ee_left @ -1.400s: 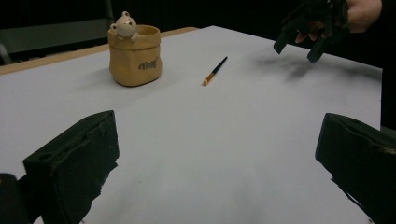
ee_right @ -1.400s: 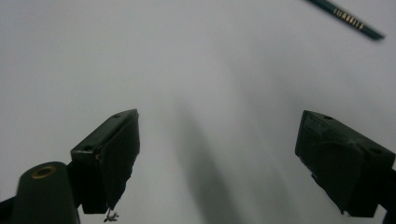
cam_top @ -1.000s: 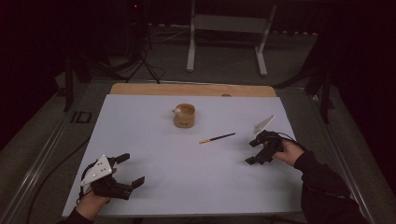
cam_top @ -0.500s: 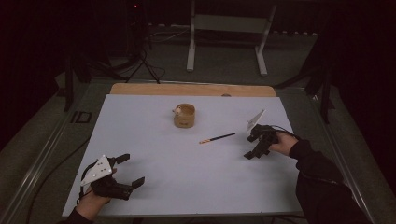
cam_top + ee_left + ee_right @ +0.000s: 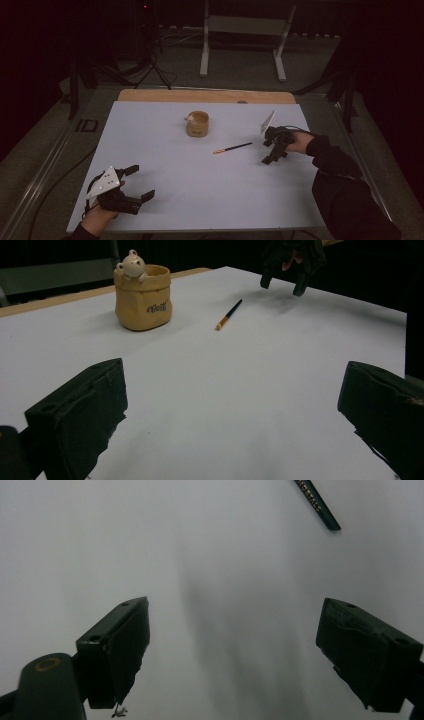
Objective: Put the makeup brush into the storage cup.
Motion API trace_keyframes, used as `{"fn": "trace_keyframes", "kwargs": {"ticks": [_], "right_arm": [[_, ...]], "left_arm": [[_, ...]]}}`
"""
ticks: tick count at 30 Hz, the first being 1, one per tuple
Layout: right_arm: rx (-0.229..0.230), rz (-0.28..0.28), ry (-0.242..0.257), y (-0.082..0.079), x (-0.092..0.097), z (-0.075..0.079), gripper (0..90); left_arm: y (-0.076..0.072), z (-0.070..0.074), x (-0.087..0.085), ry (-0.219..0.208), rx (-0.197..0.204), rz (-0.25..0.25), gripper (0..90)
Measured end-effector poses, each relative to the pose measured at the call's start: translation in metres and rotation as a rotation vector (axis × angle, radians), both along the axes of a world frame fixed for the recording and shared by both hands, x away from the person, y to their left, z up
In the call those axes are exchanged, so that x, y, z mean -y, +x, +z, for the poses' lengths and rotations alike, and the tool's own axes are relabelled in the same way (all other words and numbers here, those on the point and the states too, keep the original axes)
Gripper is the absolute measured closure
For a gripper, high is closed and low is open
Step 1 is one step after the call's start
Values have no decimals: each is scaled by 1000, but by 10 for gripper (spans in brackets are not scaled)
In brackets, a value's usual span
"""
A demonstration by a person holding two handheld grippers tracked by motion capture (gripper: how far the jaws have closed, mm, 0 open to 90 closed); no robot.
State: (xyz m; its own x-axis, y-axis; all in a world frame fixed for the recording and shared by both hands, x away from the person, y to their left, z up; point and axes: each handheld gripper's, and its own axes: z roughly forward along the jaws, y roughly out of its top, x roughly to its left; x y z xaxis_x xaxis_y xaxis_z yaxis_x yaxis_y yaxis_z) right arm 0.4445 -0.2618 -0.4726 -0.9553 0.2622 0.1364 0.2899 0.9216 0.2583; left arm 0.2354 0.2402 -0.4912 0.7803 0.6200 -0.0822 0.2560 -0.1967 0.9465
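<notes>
Right tool [image 5: 271, 153] moved nearer pencil [image 5: 233, 148], white table [image 5: 200, 190], dark room

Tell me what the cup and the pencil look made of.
Cup: probably glazed ceramic, tan, shaped like a creased sack with a pale bear figure on the rim; its soft sheen and thick moulded wall suggest that, though resin is possible. Pencil: likely painted wood, a thin straight dark shaft with an orange end and printed lettering; the core material cannot be told.
</notes>
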Motion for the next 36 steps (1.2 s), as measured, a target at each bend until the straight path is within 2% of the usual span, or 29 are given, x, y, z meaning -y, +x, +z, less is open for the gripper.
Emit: {"fn": "trace_keyframes", "kwargs": {"ticks": [3, 4, 5, 12, 13, 19, 21, 24, 26, 27, 29, 31, 32, 36], "right_arm": [[4, -1, -11, 3, -1, 1, 142], [46, 25, -11, 7, -1, 4, 139], [57, 38, -14, 8, -1, 5, 139], [66, 50, -73, 23, -4, 14, 141], [80, 70, -82, 25, -5, 15, 141], [81, 118, -119, 35, -13, 19, 137], [79, 126, -117, 37, -15, 19, 137], [99, 195, -104, 40, -20, 20, 141], [97, 208, -107, 40, -21, 20, 143], [113, 240, -115, 40, -25, 20, 147], [114, 250, -110, 41, -28, 20, 153], [128, 259, -126, 42, -33, 21, 153], [117, 260, -126, 43, -35, 21, 153], [119, 282, -133, 44, -43, 24, 153]], "left_arm": [[0, 0, 0, 0, 0, 0, 6], [0, 0, 0, -2, -2, 1, 6], [0, 0, 0, -1, -2, 1, 6], [0, -1, 0, 1, -5, 1, 6], [0, -1, 0, 0, -4, 2, 6], [-1, -1, 0, -1, -6, 4, 6], [-1, -1, -1, -1, -7, 4, 6], [-1, -1, -1, -2, -9, 2, 6], [-1, -1, -1, -3, -9, 1, 6], [-1, -2, -1, -2, -9, 0, 6], [-1, -2, -1, -2, -9, 0, 6], [-1, -2, -1, -3, -11, 0, 6], [-1, -2, -1, -4, -11, 0, 6], [-2, -1, -1, -3, -10, 0, 6]]}}
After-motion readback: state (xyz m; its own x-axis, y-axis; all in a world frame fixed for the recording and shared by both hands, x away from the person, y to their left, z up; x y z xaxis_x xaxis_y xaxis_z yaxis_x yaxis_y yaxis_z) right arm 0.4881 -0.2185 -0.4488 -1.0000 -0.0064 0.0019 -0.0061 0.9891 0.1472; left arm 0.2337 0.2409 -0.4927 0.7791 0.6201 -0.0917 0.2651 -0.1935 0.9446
